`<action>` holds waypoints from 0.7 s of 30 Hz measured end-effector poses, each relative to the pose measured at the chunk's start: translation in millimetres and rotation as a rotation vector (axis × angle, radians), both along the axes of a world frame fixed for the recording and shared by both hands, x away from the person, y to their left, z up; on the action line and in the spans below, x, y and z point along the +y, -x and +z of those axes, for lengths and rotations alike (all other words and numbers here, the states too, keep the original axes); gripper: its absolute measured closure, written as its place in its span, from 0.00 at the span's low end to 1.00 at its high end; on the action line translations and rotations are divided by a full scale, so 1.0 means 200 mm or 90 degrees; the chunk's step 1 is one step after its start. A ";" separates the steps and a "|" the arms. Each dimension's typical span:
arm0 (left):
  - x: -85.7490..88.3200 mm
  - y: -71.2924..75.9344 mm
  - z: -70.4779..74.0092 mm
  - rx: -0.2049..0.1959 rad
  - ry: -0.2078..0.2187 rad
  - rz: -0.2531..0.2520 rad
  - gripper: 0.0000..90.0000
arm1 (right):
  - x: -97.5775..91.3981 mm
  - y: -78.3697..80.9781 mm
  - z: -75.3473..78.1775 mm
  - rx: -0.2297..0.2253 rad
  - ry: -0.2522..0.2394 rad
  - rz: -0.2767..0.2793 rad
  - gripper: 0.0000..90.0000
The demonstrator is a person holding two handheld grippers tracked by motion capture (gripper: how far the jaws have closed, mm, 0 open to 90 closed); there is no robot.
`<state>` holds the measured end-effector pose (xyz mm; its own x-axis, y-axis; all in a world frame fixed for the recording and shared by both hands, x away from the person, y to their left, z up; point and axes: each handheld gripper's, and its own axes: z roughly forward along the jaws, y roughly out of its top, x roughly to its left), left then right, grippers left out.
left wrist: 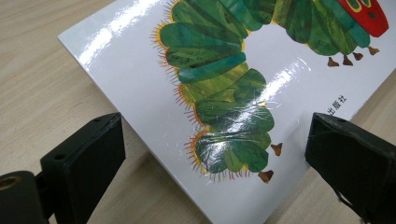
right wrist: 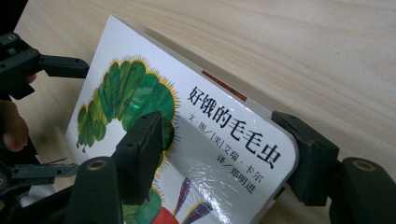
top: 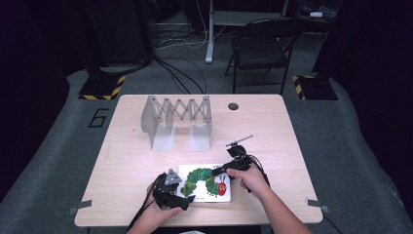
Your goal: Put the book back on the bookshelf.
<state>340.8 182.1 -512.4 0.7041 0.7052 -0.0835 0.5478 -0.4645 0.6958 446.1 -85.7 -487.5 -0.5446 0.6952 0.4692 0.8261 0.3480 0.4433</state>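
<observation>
A white picture book [top: 204, 183] with a green caterpillar on its cover lies near the table's front edge. My left gripper [top: 184, 196] is at the book's near left corner. In the left gripper view its jaws [left wrist: 217, 140] stand wide apart, with the corner of the book [left wrist: 224, 84] between them and touching neither pad. My right gripper [top: 221, 169] is at the book's far right corner. In the right gripper view it [right wrist: 219, 128] is shut on the book [right wrist: 126, 93], one pad on the cover and one behind the edge, and that corner is tilted up off the table.
A grey metal accordion rack [top: 178, 119] stands at the back of the wooden table [top: 131, 161], with a round cable hole [top: 233, 106] to its right. A folding chair [top: 260, 48] and floor cables lie beyond the table.
</observation>
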 end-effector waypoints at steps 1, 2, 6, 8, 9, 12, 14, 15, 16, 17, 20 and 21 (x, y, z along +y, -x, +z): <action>0.00 0.00 0.00 -0.005 -0.002 0.007 0.05 | 0.01 0.01 0.01 -0.004 0.003 -0.003 0.39; 0.00 0.00 -0.01 -0.001 0.004 0.011 0.04 | 0.01 0.01 0.01 -0.010 0.005 0.004 0.39; 0.00 0.00 -0.01 0.005 0.009 0.007 0.03 | 0.01 0.02 0.04 -0.021 0.001 0.007 0.39; 0.00 -0.01 -0.02 0.007 0.007 0.005 0.02 | 0.01 0.03 0.05 -0.024 -0.003 0.007 0.39; 0.01 -0.01 -0.02 0.008 0.005 0.003 0.02 | 0.01 0.03 0.06 -0.027 -0.005 0.008 0.39; 0.01 -0.02 -0.02 0.017 0.014 0.004 0.02 | 0.01 0.04 0.07 -0.035 -0.005 0.011 0.39; 0.00 -0.02 -0.02 0.020 0.014 -0.004 0.03 | 0.01 0.04 0.08 -0.038 -0.005 0.012 0.39; 0.00 -0.02 -0.01 0.019 0.014 -0.005 0.04 | 0.01 0.04 0.08 -0.037 -0.003 0.011 0.39; 0.00 -0.02 -0.01 0.021 0.016 -0.004 0.04 | 0.01 0.04 0.08 -0.038 -0.003 0.012 0.40; 0.00 -0.02 -0.01 0.023 0.014 -0.006 0.04 | 0.01 0.05 0.08 -0.038 -0.005 0.009 0.40; 0.00 -0.03 0.00 0.027 0.009 -0.004 0.04 | 0.01 0.06 0.09 -0.044 -0.004 0.010 0.41; 0.00 -0.03 0.00 0.036 0.006 -0.007 0.04 | 0.01 0.06 0.09 -0.048 -0.002 0.006 0.43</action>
<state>346.1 181.6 -511.8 0.7060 0.6962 -0.1296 0.5808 -0.4645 0.6685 433.7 -82.9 -468.5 -0.5846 0.6886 0.4289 0.7872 0.3537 0.5051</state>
